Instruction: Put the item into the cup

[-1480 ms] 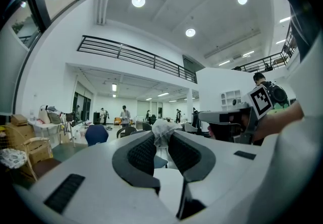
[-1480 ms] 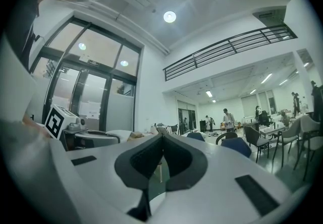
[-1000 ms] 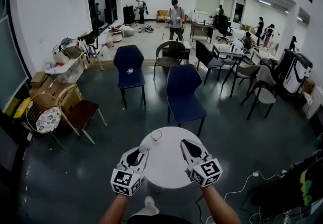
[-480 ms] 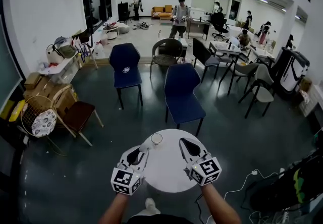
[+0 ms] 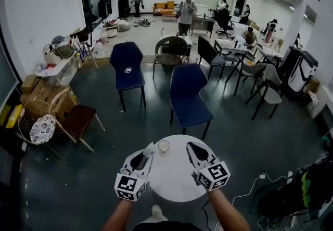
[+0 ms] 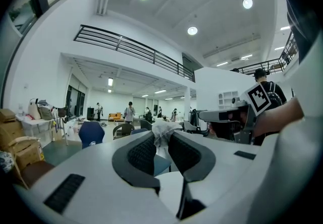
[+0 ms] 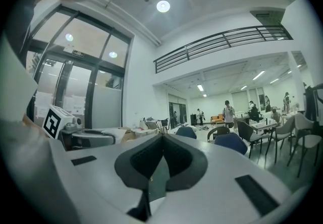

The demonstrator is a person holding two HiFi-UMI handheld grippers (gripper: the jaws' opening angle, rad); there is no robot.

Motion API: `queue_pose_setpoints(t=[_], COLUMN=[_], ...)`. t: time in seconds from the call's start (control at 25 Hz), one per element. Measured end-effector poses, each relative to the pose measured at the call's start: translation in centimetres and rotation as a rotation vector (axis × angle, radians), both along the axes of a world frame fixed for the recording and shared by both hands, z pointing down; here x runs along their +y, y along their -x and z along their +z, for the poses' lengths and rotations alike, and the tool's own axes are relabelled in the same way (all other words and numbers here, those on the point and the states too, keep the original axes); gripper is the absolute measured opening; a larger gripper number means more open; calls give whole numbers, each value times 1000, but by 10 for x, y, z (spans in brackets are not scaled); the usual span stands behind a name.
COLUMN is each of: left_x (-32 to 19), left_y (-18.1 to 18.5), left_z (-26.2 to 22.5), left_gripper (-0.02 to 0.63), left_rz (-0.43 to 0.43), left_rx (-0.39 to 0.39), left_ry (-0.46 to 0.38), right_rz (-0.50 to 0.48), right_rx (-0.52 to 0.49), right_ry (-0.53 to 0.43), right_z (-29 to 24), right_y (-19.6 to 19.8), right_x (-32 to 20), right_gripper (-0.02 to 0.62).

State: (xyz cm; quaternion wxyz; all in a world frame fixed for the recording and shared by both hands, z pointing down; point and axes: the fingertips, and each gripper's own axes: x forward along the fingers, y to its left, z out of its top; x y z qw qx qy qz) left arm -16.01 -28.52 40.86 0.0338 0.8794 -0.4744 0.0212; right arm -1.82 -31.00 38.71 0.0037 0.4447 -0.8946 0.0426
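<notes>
paper wad (image 6: 160, 128) is pinched between the left gripper (image 5: 148, 153) tips, over the round table (image 5: 171, 180) (white top). the glass cup (image 5: 164, 146) stands just beside, at the wad's 3 o'clock. the right gripper (image 5: 191, 147) has its jaws pressed together, empty.

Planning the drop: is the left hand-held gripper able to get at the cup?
Probably yes: the left hand-held gripper, shut on a white wad, sits just beside the open cup on the white table, with nothing between them.

head view: high, steeply down over round table (image 5: 169, 175) | gripper views: level, close behind jaws | shared: blue chairs (image 5: 188, 94) ahead
</notes>
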Motion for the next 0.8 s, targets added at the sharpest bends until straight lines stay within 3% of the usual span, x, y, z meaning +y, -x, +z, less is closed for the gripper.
queue_pose_setpoints(t=[0.8], left_x=[-73], left_y=[30], left_z=[32], left_gripper=[83], left_rz=[87], left_rx=[3], left_ry=[56], right_rz=[73], right_rx=[-1], right_ry=[30], right_z=[20], right_y=[31], right_x=[-66], right_gripper=[17])
